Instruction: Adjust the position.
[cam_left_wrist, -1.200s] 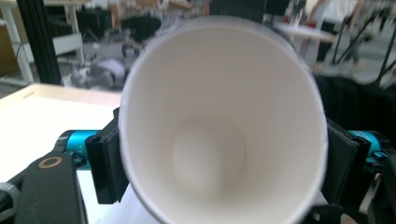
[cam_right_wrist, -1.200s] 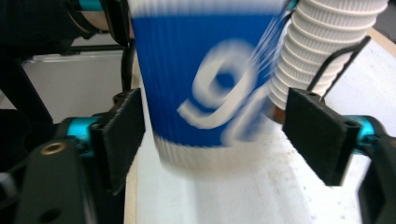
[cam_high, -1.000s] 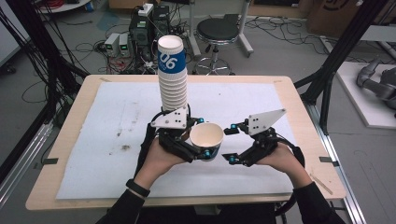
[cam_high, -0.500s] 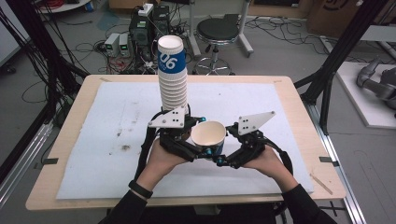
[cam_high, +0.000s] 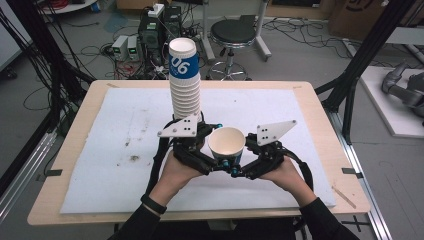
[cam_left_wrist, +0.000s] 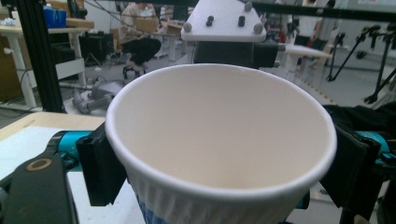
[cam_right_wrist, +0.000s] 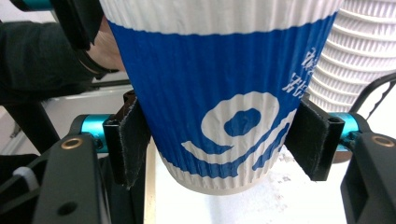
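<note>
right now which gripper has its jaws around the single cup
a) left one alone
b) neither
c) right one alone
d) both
d: in the high view the left gripper and right gripper meet at the single cup, and each gripper view shows its own black jaws pressed on the cup's two sides.

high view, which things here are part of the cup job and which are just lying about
In the job:
- single blue and white ribbed paper cup, between both pairs of jaws
- tall stack of white ribbed paper cups
- left gripper, right gripper
- white mat on the wooden table

Lying about:
- black round stool
- electronics boxes and cables on the floor
</note>
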